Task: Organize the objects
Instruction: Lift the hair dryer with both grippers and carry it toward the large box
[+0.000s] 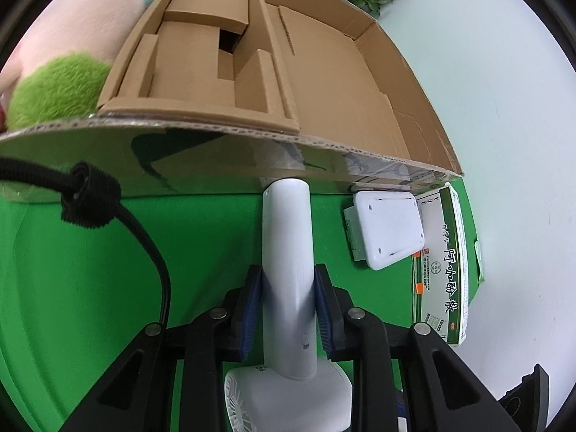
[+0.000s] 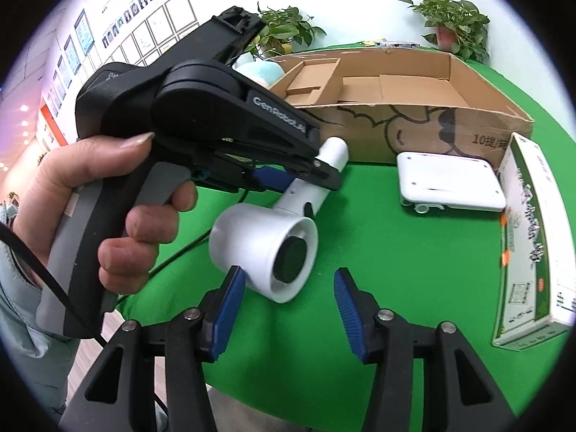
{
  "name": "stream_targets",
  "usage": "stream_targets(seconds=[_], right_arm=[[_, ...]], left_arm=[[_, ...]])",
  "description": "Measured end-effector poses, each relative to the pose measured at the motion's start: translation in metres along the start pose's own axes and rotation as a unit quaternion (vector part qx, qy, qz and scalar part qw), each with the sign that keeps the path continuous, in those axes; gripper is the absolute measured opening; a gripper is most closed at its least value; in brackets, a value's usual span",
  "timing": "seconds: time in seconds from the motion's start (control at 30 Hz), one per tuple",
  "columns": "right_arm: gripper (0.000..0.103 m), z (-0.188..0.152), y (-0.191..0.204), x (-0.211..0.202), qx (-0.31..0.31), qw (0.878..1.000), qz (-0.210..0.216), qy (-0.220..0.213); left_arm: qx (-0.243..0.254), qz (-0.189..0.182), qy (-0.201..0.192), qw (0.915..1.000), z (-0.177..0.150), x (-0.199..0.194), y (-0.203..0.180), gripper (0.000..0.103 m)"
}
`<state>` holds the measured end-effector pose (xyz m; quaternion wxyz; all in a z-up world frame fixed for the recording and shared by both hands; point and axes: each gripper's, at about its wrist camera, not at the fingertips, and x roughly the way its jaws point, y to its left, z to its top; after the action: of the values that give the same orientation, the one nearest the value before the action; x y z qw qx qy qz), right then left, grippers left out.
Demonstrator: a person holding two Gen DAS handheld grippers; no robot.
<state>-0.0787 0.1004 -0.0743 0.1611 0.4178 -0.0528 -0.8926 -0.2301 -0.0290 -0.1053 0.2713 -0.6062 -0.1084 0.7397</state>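
Left tool (image 1: 288,309) clamped, right tool (image 2: 288,306) agape

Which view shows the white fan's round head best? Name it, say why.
The right wrist view: the white fan lies whole, its head facing the camera. The left wrist view shows mostly its handle, clamped in the left claw, the head cut off.

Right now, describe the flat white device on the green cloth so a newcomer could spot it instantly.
Find the open cardboard box on the green cloth. Just in front of its printed wall, beside the tall green-and-white carton, lies the flat white device. Unlike the round-headed white fan nearby, it is a low rounded rectangle with small corner holes.
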Motion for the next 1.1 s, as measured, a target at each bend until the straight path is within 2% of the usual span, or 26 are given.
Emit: stream_targets(seconds=[0.2,0.43,0.67,0.77,0.9,0.97,1.0,1.1], right_arm=[[0.049,0.000,-0.007,-0.005,0.010,1.000,-0.005,0.002],[0.050,-0.004,-0.011,-0.007,0.012,1.000,-0.011,0.003],[0.050,-0.005,-0.019,-0.014,0.015,1.000,-0.011,-0.001],[0.053,-0.006,-0.011,-0.018,-0.003,1.000,0.009,-0.009],[0.075,-0.005,0.017,-0.018,-0.053,0.998,0.016,-0.028],[0.076,-0.005,0.027,-0.015,-0.067,0.997,0.012,-0.038],[0.076,-0.006,0.031,-0.013,-0.068,0.997,0.013,-0.040],[0.076,-0.004,0.032,-0.002,-0.057,0.998,0.010,-0.038]], left_arm=[[0.006,0.015,0.006,0.9998,-0.017,0.004,-0.009,0.026],[-0.017,0.027,0.012,0.9994,-0.034,-0.002,-0.008,0.028],[-0.038,0.014,0.018,0.9990,-0.044,-0.007,-0.005,0.030],[-0.040,0.019,0.017,0.9989,-0.039,-0.013,-0.002,0.035],[-0.021,0.019,0.021,0.9994,-0.027,-0.008,-0.009,0.045],[-0.011,0.023,0.028,0.9993,-0.022,-0.009,-0.011,0.047],[-0.005,0.017,0.032,0.9993,-0.021,-0.010,-0.012,0.052],[-0.003,0.010,0.039,0.9992,-0.018,-0.014,-0.011,0.053]])
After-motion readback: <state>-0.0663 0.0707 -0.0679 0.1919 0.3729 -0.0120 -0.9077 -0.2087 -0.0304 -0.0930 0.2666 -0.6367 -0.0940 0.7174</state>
